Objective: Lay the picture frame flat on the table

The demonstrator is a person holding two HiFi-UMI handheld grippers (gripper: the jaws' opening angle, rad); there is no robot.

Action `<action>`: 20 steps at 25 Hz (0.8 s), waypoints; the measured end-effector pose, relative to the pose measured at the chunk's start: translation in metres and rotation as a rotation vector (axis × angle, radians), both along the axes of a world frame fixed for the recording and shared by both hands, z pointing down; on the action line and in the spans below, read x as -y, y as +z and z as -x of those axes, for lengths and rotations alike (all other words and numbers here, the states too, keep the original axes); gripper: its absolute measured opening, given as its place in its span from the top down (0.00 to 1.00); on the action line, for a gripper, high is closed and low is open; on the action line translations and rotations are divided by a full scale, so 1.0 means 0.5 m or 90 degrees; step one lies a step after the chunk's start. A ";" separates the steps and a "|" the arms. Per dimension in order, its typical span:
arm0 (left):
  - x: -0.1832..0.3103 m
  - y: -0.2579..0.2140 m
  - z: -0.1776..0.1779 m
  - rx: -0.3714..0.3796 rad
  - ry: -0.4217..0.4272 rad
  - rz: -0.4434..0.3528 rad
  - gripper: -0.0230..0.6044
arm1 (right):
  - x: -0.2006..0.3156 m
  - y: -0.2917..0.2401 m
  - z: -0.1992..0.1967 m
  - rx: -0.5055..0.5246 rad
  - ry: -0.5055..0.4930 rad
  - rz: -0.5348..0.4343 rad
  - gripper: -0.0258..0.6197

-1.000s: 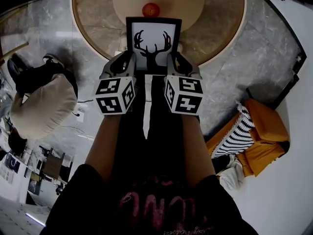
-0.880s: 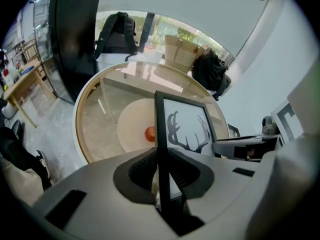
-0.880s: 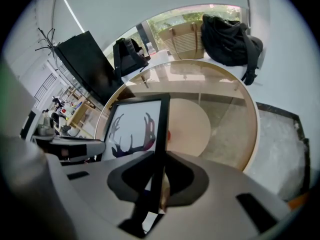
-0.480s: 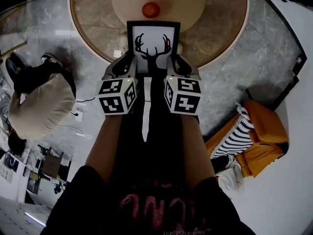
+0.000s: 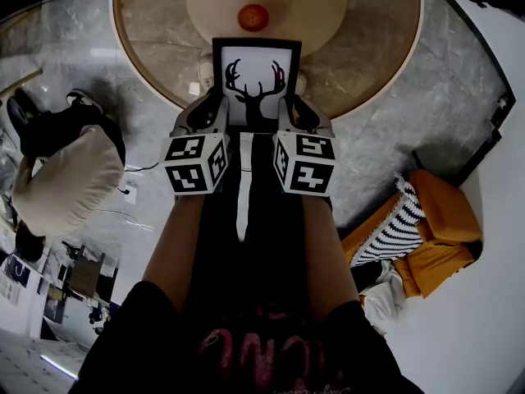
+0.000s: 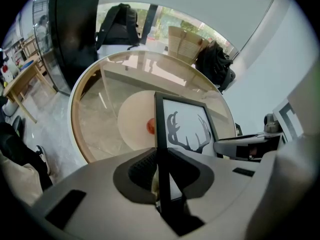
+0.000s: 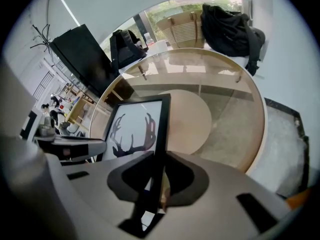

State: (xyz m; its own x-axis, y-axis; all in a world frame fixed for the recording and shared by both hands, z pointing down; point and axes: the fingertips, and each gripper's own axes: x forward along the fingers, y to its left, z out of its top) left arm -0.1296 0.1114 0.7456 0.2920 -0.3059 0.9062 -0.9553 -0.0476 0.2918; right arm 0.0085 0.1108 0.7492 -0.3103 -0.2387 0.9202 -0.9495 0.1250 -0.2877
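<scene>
Round glass counter below. Black-framed antler picture pinched in left gripper and right gripper jaws. Red ball behind, unseen in right gripper view.

Bright daylight, heavy fisheye distortion

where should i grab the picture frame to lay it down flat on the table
Take the picture frame by its two black side rails near the lower end, coming from the near side, as the left gripper and right gripper do now. It is a thin, flat panel, so pinching both rails should let it tip down onto the table without twisting.
</scene>
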 end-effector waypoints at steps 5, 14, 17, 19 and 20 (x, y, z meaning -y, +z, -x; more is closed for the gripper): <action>-0.001 0.005 0.001 0.006 -0.004 0.008 0.85 | -0.003 0.002 0.001 -0.003 0.004 0.003 0.83; 0.001 0.003 0.000 -0.015 -0.008 -0.008 0.85 | -0.001 0.004 -0.003 0.003 0.010 0.006 0.83; 0.005 -0.004 -0.002 -0.011 0.008 -0.015 0.84 | 0.000 0.003 -0.006 0.000 0.021 0.001 0.83; 0.005 -0.011 -0.001 -0.008 0.014 -0.023 0.84 | -0.001 0.002 -0.007 -0.007 0.024 0.000 0.83; 0.005 -0.014 0.001 -0.007 0.016 -0.028 0.84 | -0.001 0.000 -0.007 -0.009 0.023 -0.001 0.83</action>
State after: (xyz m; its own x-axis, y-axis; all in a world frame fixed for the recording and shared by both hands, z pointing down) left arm -0.1301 0.1090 0.7384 0.3095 -0.3372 0.8891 -0.9505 -0.0842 0.2989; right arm 0.0119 0.1114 0.7492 -0.2882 -0.2509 0.9241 -0.9574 0.0913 -0.2739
